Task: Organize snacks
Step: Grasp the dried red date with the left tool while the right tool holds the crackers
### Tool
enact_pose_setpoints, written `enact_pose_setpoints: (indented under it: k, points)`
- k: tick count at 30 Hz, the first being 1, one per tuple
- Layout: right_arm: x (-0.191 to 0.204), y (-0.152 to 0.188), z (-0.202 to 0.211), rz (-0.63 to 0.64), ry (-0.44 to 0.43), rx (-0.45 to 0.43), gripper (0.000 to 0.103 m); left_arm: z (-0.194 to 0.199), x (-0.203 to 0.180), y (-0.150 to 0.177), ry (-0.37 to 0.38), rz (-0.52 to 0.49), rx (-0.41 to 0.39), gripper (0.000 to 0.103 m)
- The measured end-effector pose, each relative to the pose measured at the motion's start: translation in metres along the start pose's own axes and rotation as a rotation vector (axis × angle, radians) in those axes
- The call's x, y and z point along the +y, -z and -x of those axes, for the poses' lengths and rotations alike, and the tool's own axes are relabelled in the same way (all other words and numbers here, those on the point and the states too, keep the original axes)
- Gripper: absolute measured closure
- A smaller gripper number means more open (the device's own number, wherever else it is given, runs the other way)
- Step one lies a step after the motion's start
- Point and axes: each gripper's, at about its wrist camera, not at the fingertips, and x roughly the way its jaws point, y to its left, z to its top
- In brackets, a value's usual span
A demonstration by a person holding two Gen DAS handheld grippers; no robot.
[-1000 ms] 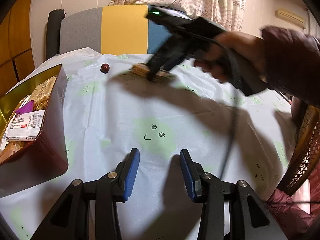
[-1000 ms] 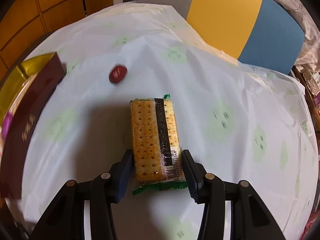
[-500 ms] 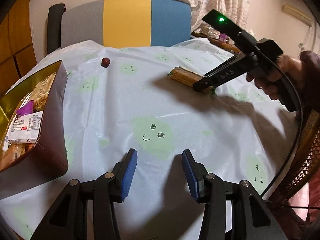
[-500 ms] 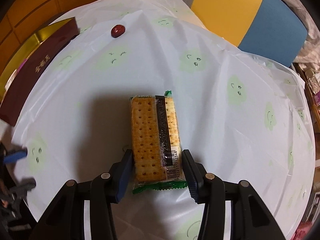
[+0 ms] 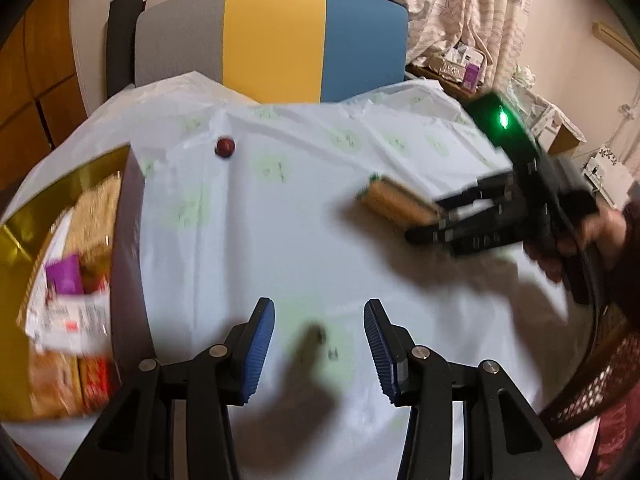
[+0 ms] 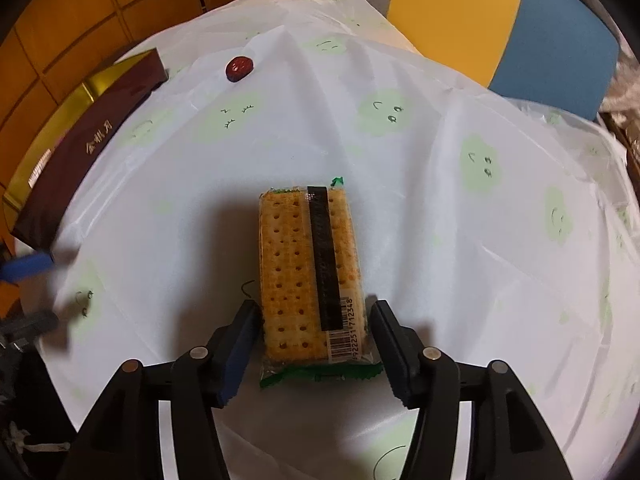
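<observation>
Flat rectangular cracker pack (image 6: 310,280) in crinkly film; ribbed right gripper (image 6: 312,344) pads just parting.

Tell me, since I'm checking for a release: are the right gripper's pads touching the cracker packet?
Apart. In the right wrist view the right gripper has just been opening: tablecloth shows between each pad and the cracker packet, which lies between the jaws.

On the desk (image 6: 460,240) the cracker pack (image 6: 310,280) lies mid-way, its near end between the right tool's (image 6: 312,354) jaws. The round candy (image 6: 239,68) sits behind it, and the open box (image 6: 76,152) of snacks stands left.
</observation>
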Motion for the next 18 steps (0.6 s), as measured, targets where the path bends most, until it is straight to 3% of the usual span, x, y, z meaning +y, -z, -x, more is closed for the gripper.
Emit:
enact_pose_setpoints:
  k: [6, 11, 18]
  points:
    - [0.011, -0.006, -0.002, -0.008, 0.014, 0.013, 0.043, -0.019, 0.026, -0.061, -0.013, 0.075, 0.015, 0.056]
    - [0.015, -0.013, -0.005, -0.012, 0.032, 0.012, 0.042, -0.052, 0.065, -0.111, -0.056, 0.169, 0.042, 0.073]
    - [0.014, -0.014, -0.005, -0.023, 0.032, 0.017, 0.042, -0.101, 0.098, -0.156, -0.083, 0.221, 0.085, 0.078]
